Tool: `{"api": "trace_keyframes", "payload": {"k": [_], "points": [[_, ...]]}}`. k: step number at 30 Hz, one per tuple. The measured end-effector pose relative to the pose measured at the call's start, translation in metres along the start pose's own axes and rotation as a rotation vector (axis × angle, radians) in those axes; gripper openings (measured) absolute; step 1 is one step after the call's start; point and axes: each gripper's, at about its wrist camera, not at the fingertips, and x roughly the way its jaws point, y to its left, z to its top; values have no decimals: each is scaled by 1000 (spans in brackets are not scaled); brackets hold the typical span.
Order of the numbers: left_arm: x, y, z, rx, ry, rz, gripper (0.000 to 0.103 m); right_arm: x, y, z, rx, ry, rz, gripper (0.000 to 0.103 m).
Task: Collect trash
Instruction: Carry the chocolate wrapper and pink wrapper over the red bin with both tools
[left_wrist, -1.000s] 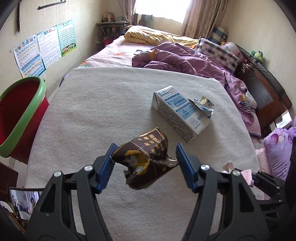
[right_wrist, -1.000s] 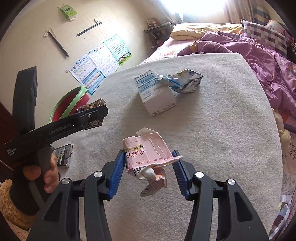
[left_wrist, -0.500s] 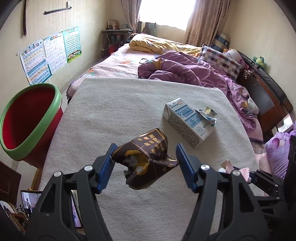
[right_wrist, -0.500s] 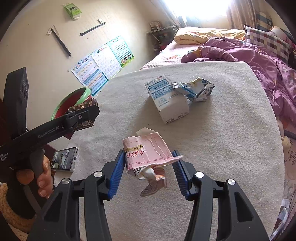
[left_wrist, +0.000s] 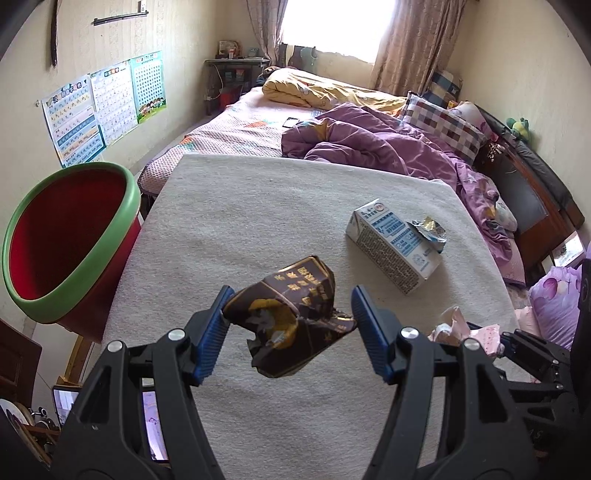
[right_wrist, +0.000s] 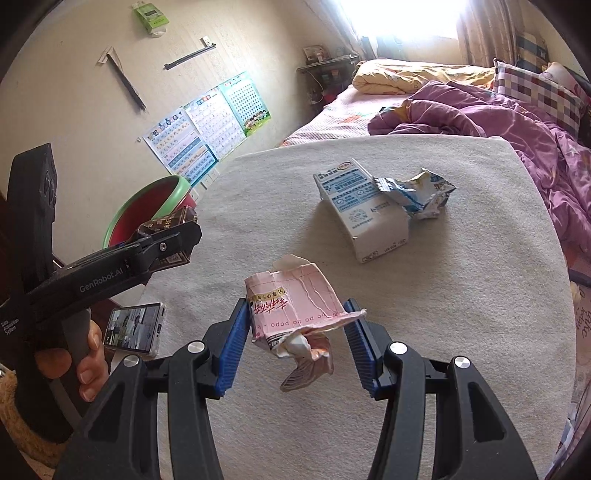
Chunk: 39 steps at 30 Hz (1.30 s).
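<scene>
Grippers both clamped: my left gripper (left_wrist: 290, 315) holds a brown wrapper (left_wrist: 291, 325), my right gripper (right_wrist: 295, 341) a pink carton (right_wrist: 291, 314), while a white carton (right_wrist: 364, 208) and crumpled packet (right_wrist: 421, 194) lie beyond on the mat (right_wrist: 461, 295), red bin (left_wrist: 66, 236) alongside.

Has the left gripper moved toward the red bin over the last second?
Yes. The left gripper, shut on the brown wrapper, has swung toward the red bin, which now fills more of the left wrist view.

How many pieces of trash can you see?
4: a brown carton in the left gripper, a pink carton in the right gripper, a white carton and crumpled wrapper on the mat.
</scene>
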Motion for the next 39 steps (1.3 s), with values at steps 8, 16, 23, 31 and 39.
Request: {"api": "trace_keyframes", "payload": {"k": [8,16,23,31,39], "points": [[-6,24,-1,-12,-9,-12,63,10,24,6,-14,-4,-10,51],[-16,55,-1,-21,-20,0,63,24,51,12,-26,-8,-2,51],[-34,114,13,-58,-70,91,63,36,85,28,-55,-37,26,51],[-52,191,17,-130,-96,219,63,58,129,44,-92,-49,79,51],[-55,227,13,-149,-90,236,63,80,167,52,-103,-42,94,51]]}}
